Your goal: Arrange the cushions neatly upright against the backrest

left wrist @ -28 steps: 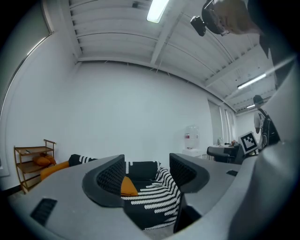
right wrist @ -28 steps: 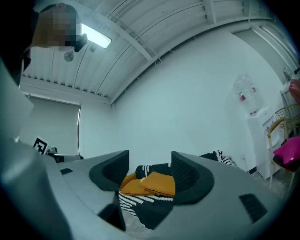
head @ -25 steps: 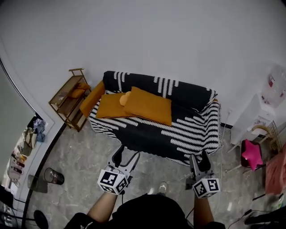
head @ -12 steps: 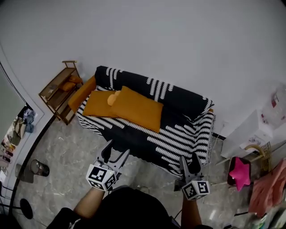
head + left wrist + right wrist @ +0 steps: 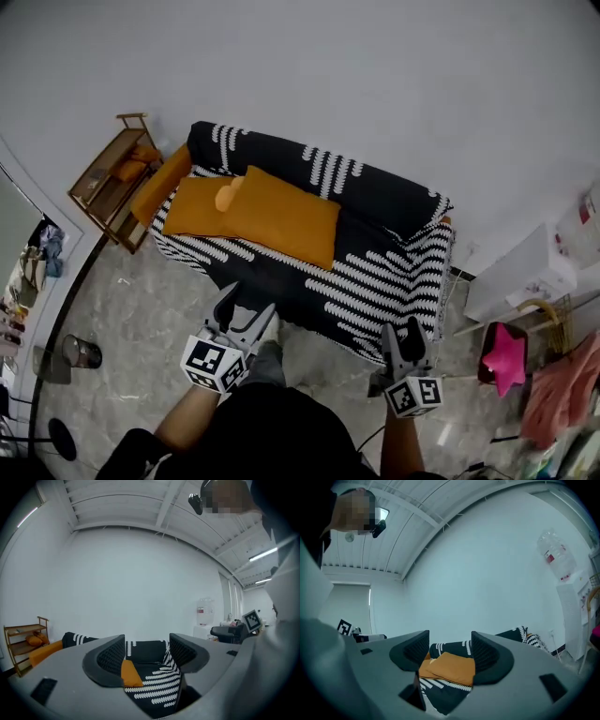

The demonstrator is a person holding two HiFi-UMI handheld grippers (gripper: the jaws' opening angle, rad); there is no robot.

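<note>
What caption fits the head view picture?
Open left gripper and open right gripper face a striped sofa with orange cushions lying flat.

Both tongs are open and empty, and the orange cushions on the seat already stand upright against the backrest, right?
No. The head view shows the orange cushions lying flat on the seat, overlapping, not upright against the backrest. The left tongs and right tongs are open and empty, as you said.

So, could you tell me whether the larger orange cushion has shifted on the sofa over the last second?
No. The larger cushion still lies flat, overlapping the smaller cushion, at the same spot below the sofa's backrest.
</note>
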